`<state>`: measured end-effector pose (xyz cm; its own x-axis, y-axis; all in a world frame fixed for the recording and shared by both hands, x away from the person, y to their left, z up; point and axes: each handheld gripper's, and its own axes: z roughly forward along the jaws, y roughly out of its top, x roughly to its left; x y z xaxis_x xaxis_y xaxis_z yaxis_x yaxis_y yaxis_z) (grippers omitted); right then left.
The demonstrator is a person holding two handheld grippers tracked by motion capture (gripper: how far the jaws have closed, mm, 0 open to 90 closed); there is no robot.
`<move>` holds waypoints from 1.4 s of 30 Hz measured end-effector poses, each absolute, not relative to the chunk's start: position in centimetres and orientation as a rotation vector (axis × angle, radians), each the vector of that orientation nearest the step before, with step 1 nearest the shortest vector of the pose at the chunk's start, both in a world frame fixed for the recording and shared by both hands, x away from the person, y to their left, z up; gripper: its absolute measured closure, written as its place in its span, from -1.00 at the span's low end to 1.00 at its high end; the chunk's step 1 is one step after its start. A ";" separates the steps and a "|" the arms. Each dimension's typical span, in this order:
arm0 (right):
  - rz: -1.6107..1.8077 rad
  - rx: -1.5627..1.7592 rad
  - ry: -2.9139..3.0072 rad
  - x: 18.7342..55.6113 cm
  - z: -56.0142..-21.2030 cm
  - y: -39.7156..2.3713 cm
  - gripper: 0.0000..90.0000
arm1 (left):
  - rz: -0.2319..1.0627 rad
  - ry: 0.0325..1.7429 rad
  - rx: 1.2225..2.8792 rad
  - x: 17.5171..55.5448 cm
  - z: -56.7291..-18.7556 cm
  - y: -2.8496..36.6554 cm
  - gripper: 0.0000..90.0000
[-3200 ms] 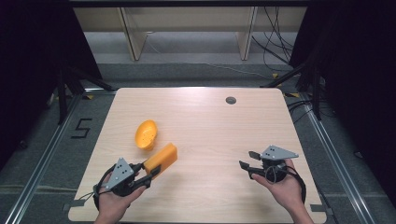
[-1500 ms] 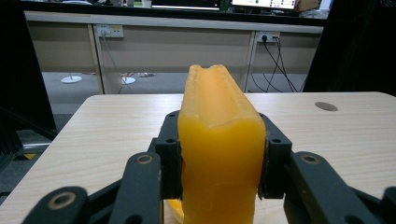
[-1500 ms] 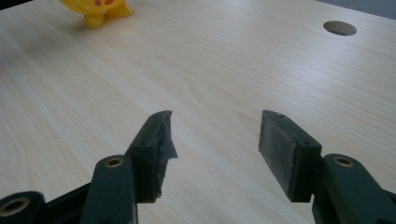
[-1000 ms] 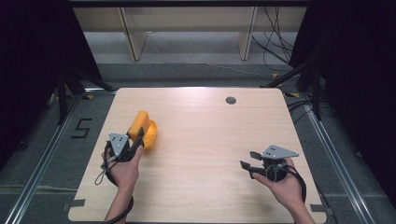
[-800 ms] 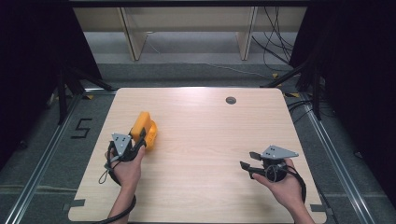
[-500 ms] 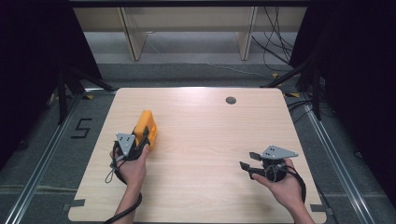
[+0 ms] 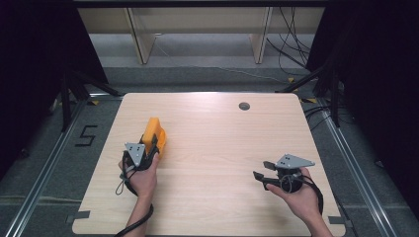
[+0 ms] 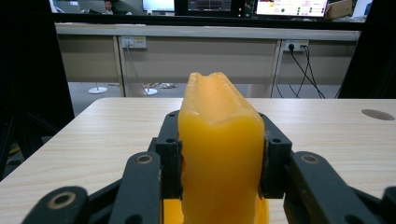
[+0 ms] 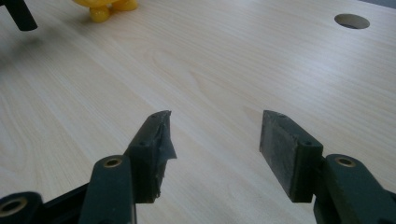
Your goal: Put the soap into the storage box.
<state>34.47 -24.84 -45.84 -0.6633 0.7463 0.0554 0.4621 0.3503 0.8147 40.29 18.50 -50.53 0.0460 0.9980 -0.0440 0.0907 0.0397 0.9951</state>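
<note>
Left tool point(image 8: 219, 186) pinching a smooth, waxy orange block point(image 8: 219, 154); right tool point(image 9: 215, 154) spread over pale woodgrain table point(image 9: 224, 60).

You are looking at a pale wood-grain surface point(image 7: 212, 148) that is sitting on a grey carpeted floor point(image 7: 44, 163). A round cable hole point(image 7: 244, 106) is showing near its far edge, right of middle. A number 5 marking point(image 7: 85, 136) is lying on the floor left of the surface. Beyond the far edge, pale shelving uprights point(image 7: 140, 42) are standing, and black cables point(image 7: 291, 49) are trailing at the right. Screens point(image 8: 285, 7) are glowing along the back wall, above wall sockets point(image 8: 132, 43).
</note>
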 end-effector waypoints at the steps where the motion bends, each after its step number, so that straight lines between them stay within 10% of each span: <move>1: 1.234 1.069 2.288 34.5 -46.0 -24.8 -0.02 | 1.098 1.260 1.256 40.3 -50.7 18.5 0.34; 14: 1.223 1.080 2.295 34.4 -46.0 -24.5 -0.02 | 1.095 1.248 1.292 40.3 -52.2 18.6 0.31; 24: 1.221 1.092 2.309 34.3 -46.0 -24.5 -0.03 | 1.083 1.340 1.435 39.2 -48.1 18.5 -0.47; 33: 1.213 1.085 2.321 34.3 -46.1 -24.4 -0.04 | 0.807 1.545 1.780 37.3 -43.7 19.6 -0.46; 42: 1.209 1.041 2.345 34.5 -46.2 -24.5 -0.05 | 0.671 1.348 1.857 35.0 -43.2 16.3 -0.40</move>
